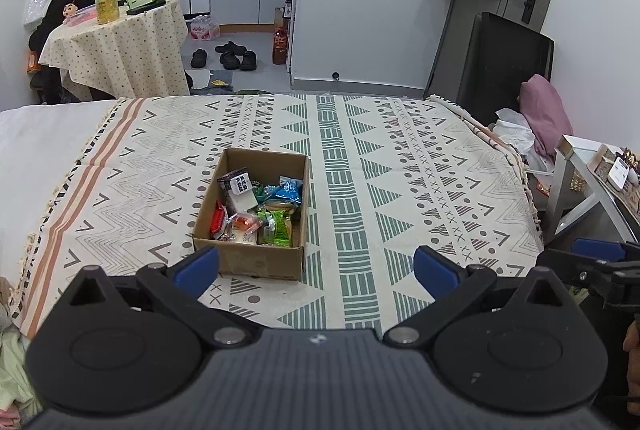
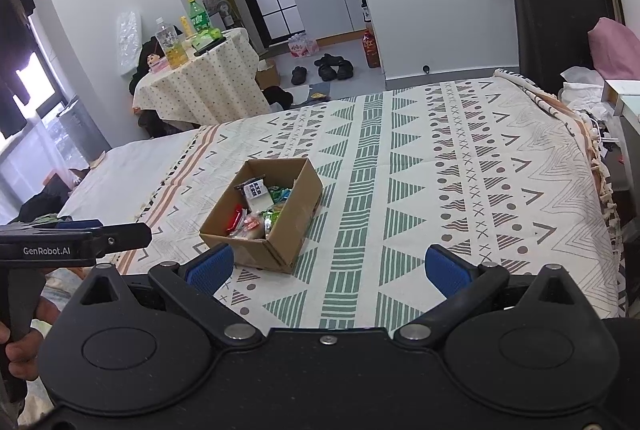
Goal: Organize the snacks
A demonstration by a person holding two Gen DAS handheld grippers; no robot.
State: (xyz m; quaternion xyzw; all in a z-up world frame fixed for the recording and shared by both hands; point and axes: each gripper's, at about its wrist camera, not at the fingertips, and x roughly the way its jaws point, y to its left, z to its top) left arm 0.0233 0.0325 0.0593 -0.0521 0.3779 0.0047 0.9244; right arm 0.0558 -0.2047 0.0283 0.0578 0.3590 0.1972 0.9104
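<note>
A brown cardboard box point(image 1: 248, 257) stands on the patterned bed cover and holds several snack packets, among them a black-and-white one point(image 1: 239, 184), a blue one point(image 1: 289, 189), a green one point(image 1: 280, 228) and a red one point(image 1: 218, 221). My left gripper point(image 1: 316, 270) is open and empty, hovering just in front of the box. The box also shows in the right wrist view point(image 2: 256, 250). My right gripper point(image 2: 328, 268) is open and empty, in front of the box and to its right. The left gripper point(image 2: 86, 232) shows at the left edge there.
The patterned cover point(image 1: 420, 166) spreads over the bed. A small round table point(image 1: 120, 42) with bottles stands beyond the bed at left. A black chair point(image 1: 492, 66) and a white side table point(image 1: 580, 186) stand at right. Shoes point(image 1: 232, 56) lie on the floor.
</note>
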